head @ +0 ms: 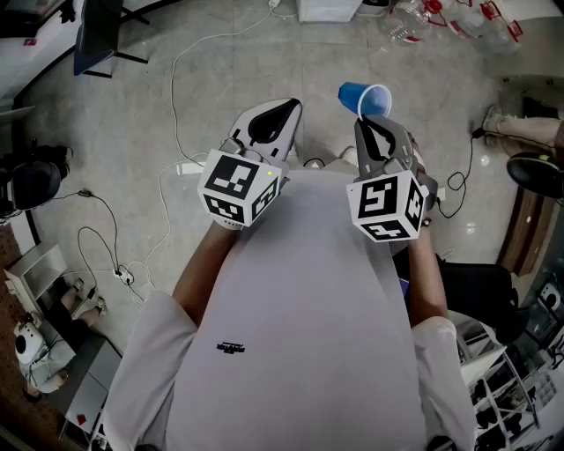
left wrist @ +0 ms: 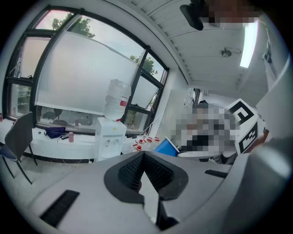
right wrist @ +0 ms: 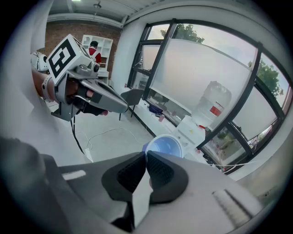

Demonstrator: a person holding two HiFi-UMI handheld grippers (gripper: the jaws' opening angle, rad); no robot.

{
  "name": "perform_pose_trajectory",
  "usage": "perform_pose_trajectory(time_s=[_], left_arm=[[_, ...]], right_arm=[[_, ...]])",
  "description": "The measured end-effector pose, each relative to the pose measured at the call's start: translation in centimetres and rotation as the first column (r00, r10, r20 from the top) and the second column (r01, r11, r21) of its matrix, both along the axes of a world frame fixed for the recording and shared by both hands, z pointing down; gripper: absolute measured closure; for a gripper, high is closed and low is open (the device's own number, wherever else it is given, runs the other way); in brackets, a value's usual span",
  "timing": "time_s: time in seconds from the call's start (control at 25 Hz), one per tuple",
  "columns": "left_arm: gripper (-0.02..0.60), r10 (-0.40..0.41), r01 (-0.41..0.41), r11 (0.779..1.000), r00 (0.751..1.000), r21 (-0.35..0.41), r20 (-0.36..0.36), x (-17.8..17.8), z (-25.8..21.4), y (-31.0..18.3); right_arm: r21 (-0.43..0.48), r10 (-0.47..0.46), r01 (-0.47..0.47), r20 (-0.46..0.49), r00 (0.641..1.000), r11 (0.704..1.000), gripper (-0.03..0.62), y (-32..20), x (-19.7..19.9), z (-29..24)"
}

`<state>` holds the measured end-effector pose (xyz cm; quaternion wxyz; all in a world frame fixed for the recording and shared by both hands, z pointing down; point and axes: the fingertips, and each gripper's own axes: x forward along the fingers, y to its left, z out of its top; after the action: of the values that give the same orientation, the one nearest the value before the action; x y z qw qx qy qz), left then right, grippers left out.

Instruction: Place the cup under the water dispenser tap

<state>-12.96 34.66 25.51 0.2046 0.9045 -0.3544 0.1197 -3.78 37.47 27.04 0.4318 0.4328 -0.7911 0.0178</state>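
Observation:
A blue paper cup (head: 364,99) hangs tilted in the air, with my right gripper (head: 368,125) shut on its rim. In the right gripper view the cup's (right wrist: 164,147) white inside faces the camera just beyond the closed jaws (right wrist: 145,155). The white water dispenser (right wrist: 194,130) with a bottle on top stands by the window, well beyond the cup. My left gripper (head: 280,110) is held level beside the right one, shut with nothing in it (left wrist: 143,155). The left gripper view also shows the dispenser (left wrist: 110,137) ahead and the cup (left wrist: 165,147) to its right.
Cables (head: 189,62) and a power strip (head: 123,277) lie on the grey floor. A dark chair (left wrist: 18,137) stands left of the dispenser by a low white counter (left wrist: 59,139). Clear bottles with red caps (head: 449,18) lie near the wall.

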Motion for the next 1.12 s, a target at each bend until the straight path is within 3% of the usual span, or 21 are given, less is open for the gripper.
perform_pose_trajectory(time_s=[0.72,1.12], left_arm=[[0.575,-0.005,0.005,1.000,1.000,-0.001,-0.004,0.3,0.3,0.0],[0.575,-0.062,0.062,0.998,0.998,-0.001,-0.020,-2.6,0.8,-2.3]], right_arm=[[0.018,0.024,-0.025,0.052,0.998,1.000,0.572,-0.1,-0.2,-0.1],[0.026,0.057,-0.059,0.069,0.996,0.998,0.572,-2.2,-0.6,0.2]])
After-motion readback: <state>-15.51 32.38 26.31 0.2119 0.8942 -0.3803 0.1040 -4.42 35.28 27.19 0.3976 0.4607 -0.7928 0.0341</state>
